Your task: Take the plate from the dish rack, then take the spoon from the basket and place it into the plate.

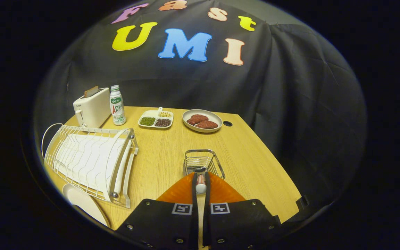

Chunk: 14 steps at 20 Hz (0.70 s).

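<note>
A white plate lay at the table's near left corner, just outside the dish rack; the rack itself looked emptied; the gripper held its fingers closed on the spoon, by its handle, at the near rim of the wire basket. The narrow pinch risked the spoon swivelling or snagging the basket's wires on the way left to the plate. Along the far edge, a toaster held bread, a divided tray beans, a bowl two meat pieces.
</note>
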Tool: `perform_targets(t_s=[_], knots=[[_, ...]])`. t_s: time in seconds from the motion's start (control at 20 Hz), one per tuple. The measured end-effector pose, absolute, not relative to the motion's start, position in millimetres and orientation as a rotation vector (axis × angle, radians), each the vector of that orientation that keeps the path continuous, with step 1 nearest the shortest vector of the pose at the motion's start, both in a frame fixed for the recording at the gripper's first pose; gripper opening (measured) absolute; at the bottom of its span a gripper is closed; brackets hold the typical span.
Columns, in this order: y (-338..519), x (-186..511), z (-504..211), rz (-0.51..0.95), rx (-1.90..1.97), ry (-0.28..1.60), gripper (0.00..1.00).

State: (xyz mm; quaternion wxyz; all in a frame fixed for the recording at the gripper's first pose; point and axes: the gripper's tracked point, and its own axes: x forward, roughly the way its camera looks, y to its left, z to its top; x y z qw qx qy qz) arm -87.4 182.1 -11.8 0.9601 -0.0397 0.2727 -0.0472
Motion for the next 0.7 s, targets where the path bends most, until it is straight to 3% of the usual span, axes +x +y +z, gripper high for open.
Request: perform_targets(t_s=[0.4, 0.7], knots=[[195, -115, 51, -0.113, -0.137, 0.452, 0.05], [258, -138, 96, 0.004, -0.161, 0.356, 0.05]])
